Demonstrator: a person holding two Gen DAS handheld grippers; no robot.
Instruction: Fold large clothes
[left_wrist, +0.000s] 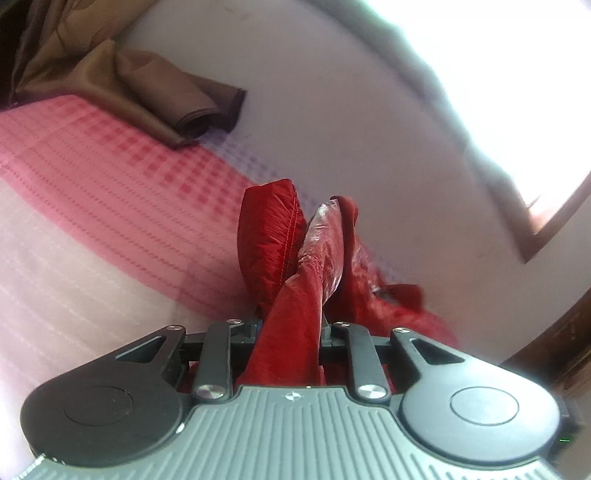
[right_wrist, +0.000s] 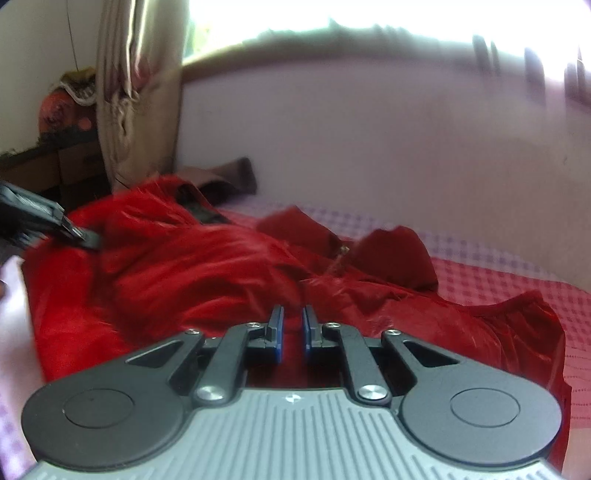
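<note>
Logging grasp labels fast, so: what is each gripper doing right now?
Left gripper: closed on a fold of the red garment.
Right gripper: slightly open, empty, just above the red garment on the bed.

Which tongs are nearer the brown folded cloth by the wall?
Left. The left tongs, shut on the red garment, face the brown cloth across open bedspread. The right tongs see it beyond the whole garment.

We see a red garment (right_wrist: 207, 273) of shiny, crinkled cloth with stitched seams, our left gripper (left_wrist: 291, 325) in matt black plastic with polished metal pins, checked woven bedcover (left_wrist: 110, 155), brown satiny fabric (left_wrist: 155, 92)
</note>
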